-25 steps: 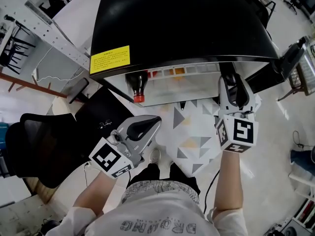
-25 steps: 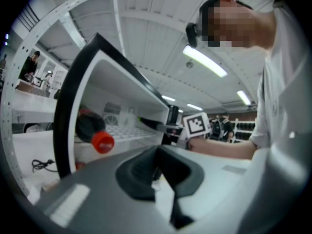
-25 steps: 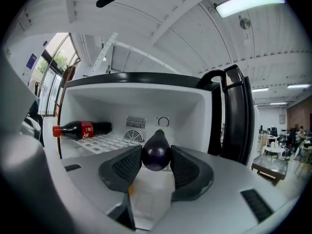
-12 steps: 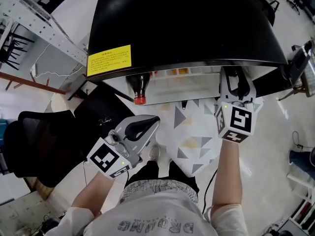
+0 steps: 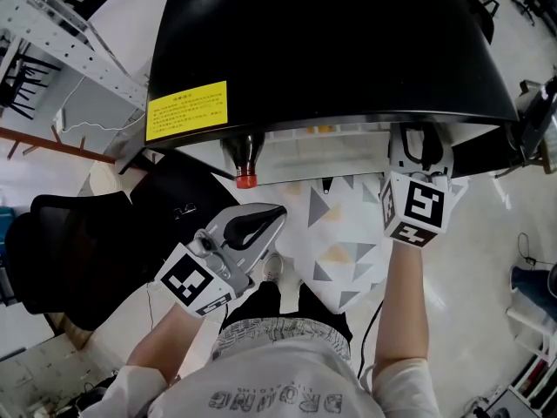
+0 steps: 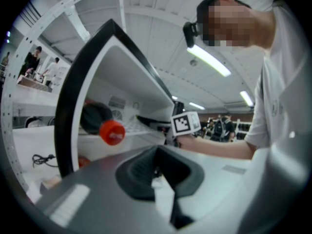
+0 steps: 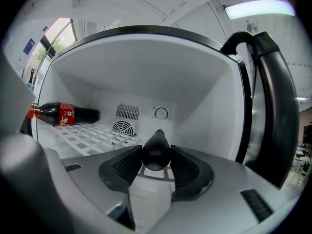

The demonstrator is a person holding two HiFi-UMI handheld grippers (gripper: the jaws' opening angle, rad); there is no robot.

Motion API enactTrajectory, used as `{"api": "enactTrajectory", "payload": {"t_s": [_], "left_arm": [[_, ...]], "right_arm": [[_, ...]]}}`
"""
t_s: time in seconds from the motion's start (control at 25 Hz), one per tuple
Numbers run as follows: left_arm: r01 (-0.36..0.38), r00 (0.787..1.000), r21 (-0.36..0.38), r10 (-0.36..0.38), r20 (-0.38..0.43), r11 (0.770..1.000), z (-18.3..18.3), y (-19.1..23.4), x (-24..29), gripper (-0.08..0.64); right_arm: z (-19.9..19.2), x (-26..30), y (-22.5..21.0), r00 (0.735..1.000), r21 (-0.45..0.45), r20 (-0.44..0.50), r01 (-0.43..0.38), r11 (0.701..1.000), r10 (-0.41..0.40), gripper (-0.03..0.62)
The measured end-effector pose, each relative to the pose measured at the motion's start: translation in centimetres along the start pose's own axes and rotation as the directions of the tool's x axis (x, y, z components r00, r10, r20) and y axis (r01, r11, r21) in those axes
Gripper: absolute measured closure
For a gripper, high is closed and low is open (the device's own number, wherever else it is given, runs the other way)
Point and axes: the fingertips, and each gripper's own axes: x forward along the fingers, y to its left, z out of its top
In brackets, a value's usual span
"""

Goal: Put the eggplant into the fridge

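A dark purple eggplant (image 7: 156,152) sits between the pads of my right gripper (image 7: 155,168), which is shut on it, stem end pointing at the fridge's back wall. In the head view the right gripper (image 5: 419,146) reaches under the front edge of the black fridge (image 5: 322,50); the eggplant is hidden there. The white inside of the fridge (image 7: 146,72) fills the right gripper view. My left gripper (image 5: 258,225) hangs lower left of the opening, shut with nothing in it; its pads (image 6: 156,172) meet.
A cola bottle (image 7: 61,114) with a red cap (image 5: 244,179) lies on the wire shelf at the fridge's left side. A fan grille (image 7: 127,121) and dial (image 7: 161,113) are on the back wall. The open door (image 7: 275,111) stands at right. A black chair (image 5: 61,251) is at left.
My right gripper has moved forward with the eggplant, further under the fridge's front edge. The left gripper has stayed where it was.
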Motion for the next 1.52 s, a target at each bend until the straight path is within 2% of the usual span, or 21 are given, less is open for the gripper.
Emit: {"api": "enactTrajectory", "payload": {"t_s": [0.96,1.52], "left_arm": [[-0.028,1.0,-0.005,0.028,-0.01,1.0,-0.5,-0.3,-0.4,0.552],[-0.024,1.0,0.013,0.024,-0.007,1.0,-0.2,-1.1,-1.0,0.552]], "right_arm": [[-0.6,1.4,0.3,1.0,-0.02,-0.005,-0.018,1.0,0.018,0.411],[-0.4,0.2,0.4,1.0,-0.036,-0.002,-0.017,0.999,0.016,0.387]]}}
